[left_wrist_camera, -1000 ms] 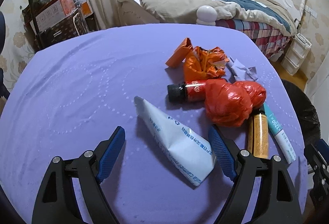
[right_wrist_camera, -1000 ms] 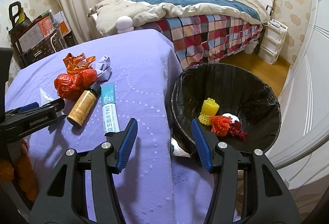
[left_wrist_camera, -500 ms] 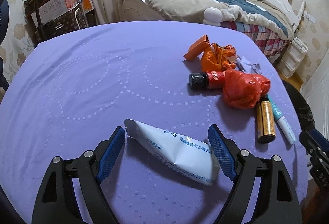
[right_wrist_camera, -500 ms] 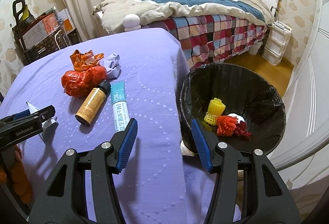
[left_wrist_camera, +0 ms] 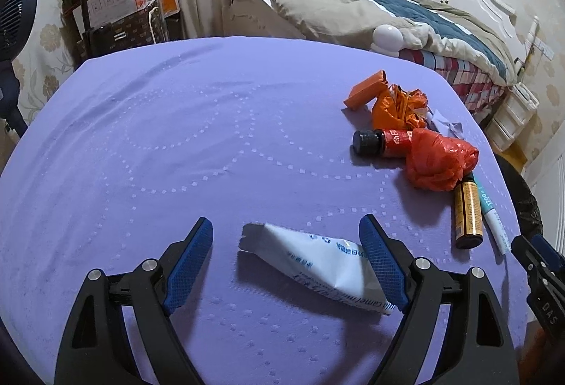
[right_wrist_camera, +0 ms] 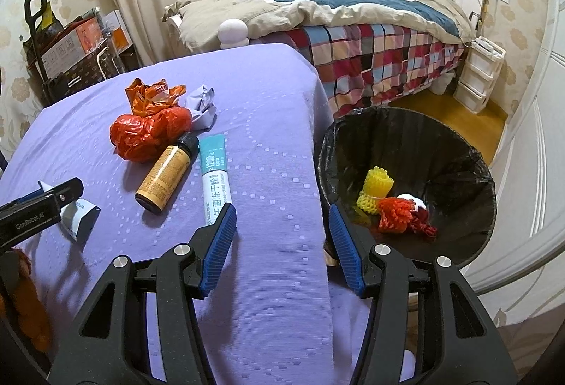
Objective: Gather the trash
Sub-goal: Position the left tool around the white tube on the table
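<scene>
A white pouch [left_wrist_camera: 317,261] lies on the purple table [left_wrist_camera: 176,138], between the open jaws of my left gripper [left_wrist_camera: 286,261]. Its right end sits by the right finger; I cannot tell if it touches. The pouch also shows in the right wrist view [right_wrist_camera: 79,217]. My right gripper [right_wrist_camera: 282,244] is open and empty over the table's right edge, beside a black-lined trash bin [right_wrist_camera: 459,152]. A red plastic bag [right_wrist_camera: 148,134], an amber bottle [right_wrist_camera: 166,173], a teal-and-white sachet [right_wrist_camera: 213,176], an orange wrapper [right_wrist_camera: 150,97] and crumpled paper [right_wrist_camera: 203,102] lie on the table.
The bin holds a yellow foam net [right_wrist_camera: 376,187] and red scraps [right_wrist_camera: 399,214]. A red-labelled bottle [left_wrist_camera: 383,141] and an orange box [left_wrist_camera: 365,90] lie near the bag. A bed [right_wrist_camera: 353,14] stands behind the table, boxes [left_wrist_camera: 120,11] at the back left.
The left gripper has pulled back, so the white pouch now lies nearer between its jaws and the trash pile looks farther. The right gripper has shifted left toward the sachet.
</scene>
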Tool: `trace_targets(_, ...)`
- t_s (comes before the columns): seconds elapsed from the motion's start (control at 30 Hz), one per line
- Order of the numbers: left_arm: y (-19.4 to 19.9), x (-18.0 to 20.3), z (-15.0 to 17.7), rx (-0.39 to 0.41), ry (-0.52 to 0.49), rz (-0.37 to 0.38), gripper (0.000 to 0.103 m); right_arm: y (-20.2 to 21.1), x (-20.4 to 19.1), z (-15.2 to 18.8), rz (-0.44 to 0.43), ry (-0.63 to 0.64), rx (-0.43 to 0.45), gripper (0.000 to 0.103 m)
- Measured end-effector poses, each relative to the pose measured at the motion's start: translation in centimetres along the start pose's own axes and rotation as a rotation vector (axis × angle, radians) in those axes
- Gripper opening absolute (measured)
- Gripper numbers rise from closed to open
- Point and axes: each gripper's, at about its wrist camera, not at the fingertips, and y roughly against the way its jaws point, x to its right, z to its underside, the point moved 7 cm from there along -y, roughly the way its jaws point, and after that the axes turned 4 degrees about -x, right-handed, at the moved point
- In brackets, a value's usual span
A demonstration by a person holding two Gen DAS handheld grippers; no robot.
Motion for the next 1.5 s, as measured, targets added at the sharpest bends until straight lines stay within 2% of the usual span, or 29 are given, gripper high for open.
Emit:
trace_targets(0.27,1.5,-0.1,-0.5,0.020,-0.005,0.003,0.082,-0.1,0.0,0.1,-0.003,-0.004,0.004,0.053)
trace_targets(0.53,2.6,0.6,1.3,0.020,-0.037,0.023,0.082,0.2,-0.2,0.4,-0.014,-0.002,0.010,0.054)
trace_targets(0.77,2.2,1.9,2.6,-0.006,-0.056,0.054,0.083,0.5,-0.3,0.7,-0.011,-0.005,0.015,0.054)
trace_targets(0.97,1.4,2.5,3.3,-0.019,-0.084,0.035,0.083,0.3,-0.3,0.8,-0.011,-0.008,0.005,0.054)
trace_targets(1.1,0.6,1.8,3.2,-0.050,-0.061,0.039,0.083,0.3,-0.3,0.8,-0.011,-0.008,0.004,0.054)
trace_targets(1.2,0.6,1.1,2.8,-0.039,-0.071,0.000,0.083,0.3,-0.3,0.8,-0.011,-0.007,0.004,0.054)
trace_targets(1.5,0.7,-2.3,3.2,-0.054,-0.020,-0.019,0.083,0.1,-0.4,1.0,-0.010,-0.004,0.001,0.054)
